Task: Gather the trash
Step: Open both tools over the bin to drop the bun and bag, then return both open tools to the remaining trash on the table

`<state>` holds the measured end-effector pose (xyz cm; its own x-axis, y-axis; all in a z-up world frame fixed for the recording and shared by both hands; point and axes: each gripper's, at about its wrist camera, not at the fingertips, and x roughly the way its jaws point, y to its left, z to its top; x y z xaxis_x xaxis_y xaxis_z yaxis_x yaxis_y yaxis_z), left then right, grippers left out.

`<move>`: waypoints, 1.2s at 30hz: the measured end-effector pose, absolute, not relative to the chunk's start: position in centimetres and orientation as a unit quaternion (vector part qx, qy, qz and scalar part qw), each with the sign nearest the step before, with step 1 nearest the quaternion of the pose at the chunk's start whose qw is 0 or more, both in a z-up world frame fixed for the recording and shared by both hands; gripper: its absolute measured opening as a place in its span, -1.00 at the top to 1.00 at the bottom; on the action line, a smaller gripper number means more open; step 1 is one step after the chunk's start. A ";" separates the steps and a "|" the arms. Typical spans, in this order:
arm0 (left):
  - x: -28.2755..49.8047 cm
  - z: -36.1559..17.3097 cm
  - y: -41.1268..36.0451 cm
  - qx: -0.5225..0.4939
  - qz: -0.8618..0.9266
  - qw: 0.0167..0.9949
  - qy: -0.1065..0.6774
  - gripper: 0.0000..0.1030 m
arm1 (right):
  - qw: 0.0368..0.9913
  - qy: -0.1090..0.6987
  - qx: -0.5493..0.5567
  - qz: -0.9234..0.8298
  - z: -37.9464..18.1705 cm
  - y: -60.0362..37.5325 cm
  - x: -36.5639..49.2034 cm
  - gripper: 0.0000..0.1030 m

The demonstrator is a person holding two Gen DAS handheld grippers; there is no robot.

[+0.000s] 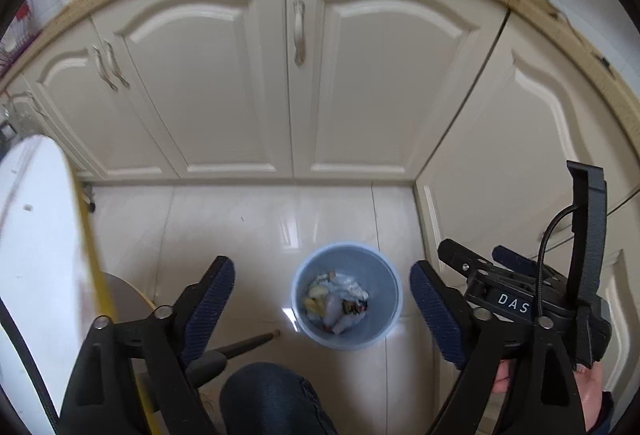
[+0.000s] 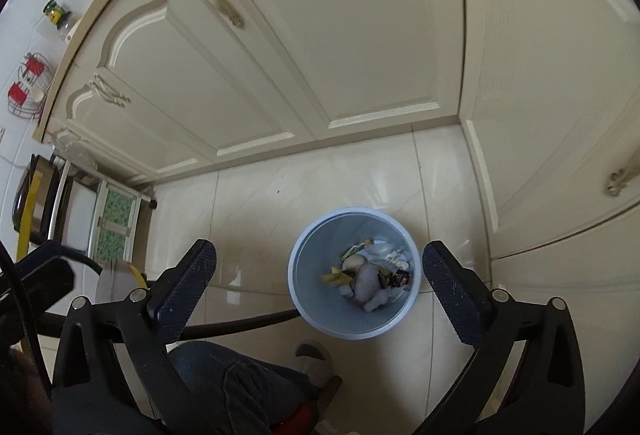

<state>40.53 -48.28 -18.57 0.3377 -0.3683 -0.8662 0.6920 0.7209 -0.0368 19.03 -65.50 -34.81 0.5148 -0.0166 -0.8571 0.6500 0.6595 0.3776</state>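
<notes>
Both grippers pointed steeply down over the bin, which stood on the floor tiles near the cabinets. The left gripper had its jaws spread wide, nothing between the pads. The right gripper was likewise released and empty; it showed at the left view's right edge. Trash lay in the bin's bottom. A knee showed below.

The floor is smooth, shiny tile, the cupboard doors are glossy cream with dull metal handles, the bin is smooth light blue plastic, and the grippers' pads look dark blue, bumpy and matt on black plastic.
</notes>
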 end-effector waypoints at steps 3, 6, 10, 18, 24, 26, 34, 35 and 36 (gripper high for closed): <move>39.5 -16.6 -46.4 0.162 -0.335 0.811 0.451 -0.77 | 0.802 0.432 0.354 -0.213 -32.9 -65.0 19.0 -1.00; 38.8 -14.2 -44.2 0.147 -0.336 0.825 0.430 -0.79 | 0.813 0.419 0.345 -0.211 -30.6 -64.2 19.3 -1.00; 37.8 -10.9 -39.5 0.117 -0.333 0.848 0.395 -0.79 | 0.833 0.398 0.329 -0.201 -26.9 -62.2 19.8 -1.00; 34.2 -4.8 -27.2 0.071 -0.285 0.901 0.319 -0.89 | 0.886 0.344 0.271 -0.152 -17.5 -54.5 21.8 -1.00; 30.8 -2.8 -17.5 0.037 -0.227 0.932 0.281 -0.96 | 0.921 0.311 0.216 -0.088 -11.4 -46.0 24.1 -1.00; 29.4 -2.5 -14.6 0.030 -0.208 0.938 0.275 -0.97 | 0.930 0.305 0.195 -0.066 -9.9 -43.1 24.9 -1.00; 23.3 -1.5 -4.3 -0.005 -0.115 0.961 0.253 -0.97 | 0.952 0.279 0.121 0.032 -5.3 -30.8 27.5 -1.00; 22.6 -1.5 -3.0 -0.010 -0.101 0.963 0.251 -0.97 | 0.953 0.277 0.113 0.039 -5.0 -29.8 27.6 -1.00; 22.1 -1.5 -2.7 -0.013 -0.092 0.964 0.250 -0.97 | 0.955 0.275 0.100 0.051 -4.6 -28.0 28.0 -1.00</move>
<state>22.12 -2.68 -1.51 0.8580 -0.1848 -0.4793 0.1716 0.9826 -0.0717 27.98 -28.01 -4.55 0.8440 0.1528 -0.5142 -0.0428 0.9747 0.2195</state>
